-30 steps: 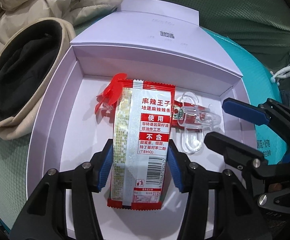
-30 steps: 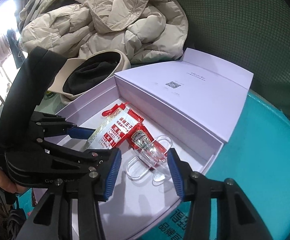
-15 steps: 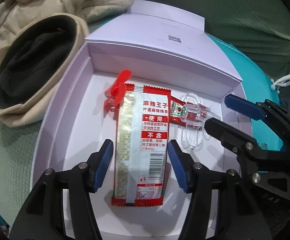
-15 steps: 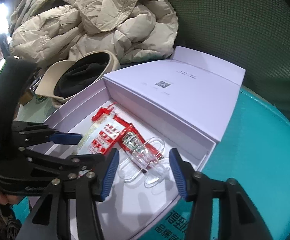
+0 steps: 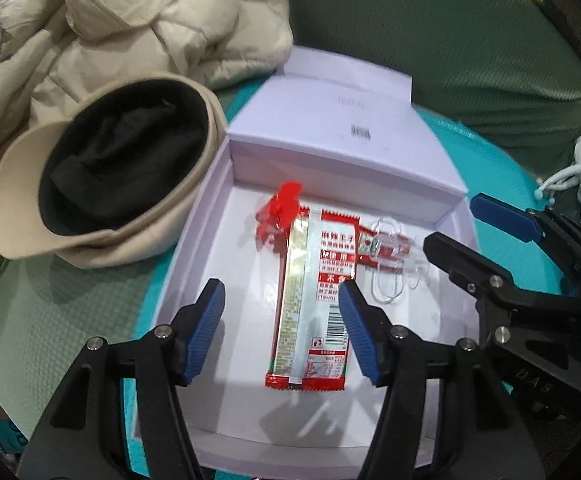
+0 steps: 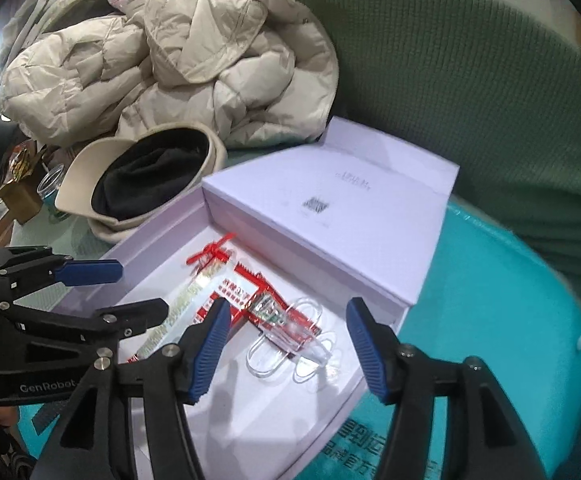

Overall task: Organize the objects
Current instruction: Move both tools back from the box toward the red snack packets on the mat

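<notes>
— So, where are the snack things lying?
— Inside the open lavender box (image 5: 210, 216), flat on its floor. The long red-and-white snack packet (image 5: 314, 300) runs lengthwise down the middle. A small red plastic clip (image 5: 278, 208) touches its far end, toward the hinge wall.

— And the clear piece?
— A transparent plastic clip (image 6: 290, 340) lies just beside the packet on the right, resting on top of a small red ketchup sachet (image 6: 274, 312) that pokes out from under the packet's edge.

— What about the left gripper (image 5: 282, 332)?
— Its jaws stand wide apart over the near half of the box, empty. The right blue pad overlaps the packet's right edge in the left wrist view, while the left pad hangs over bare box floor. Whether either pad touches anything, I cannot tell.

— The right gripper (image 6: 286, 344)?
— Also spread wide and holding nothing, jaws framing the transparent clip from the near right corner of the box.

— The lid?
— The box lid (image 6: 330, 216) is folded back behind the tray, printed code facing up.

— What surrounds the box?
— It sits on a teal tabletop (image 6: 490, 300). A beige cap (image 5: 102, 176) with a black lining lies upside down against the box's left wall, with a cream puffer jacket (image 6: 178, 64) heaped behind it, and a green upholstered chair (image 6: 470, 80) beyond.
</notes>
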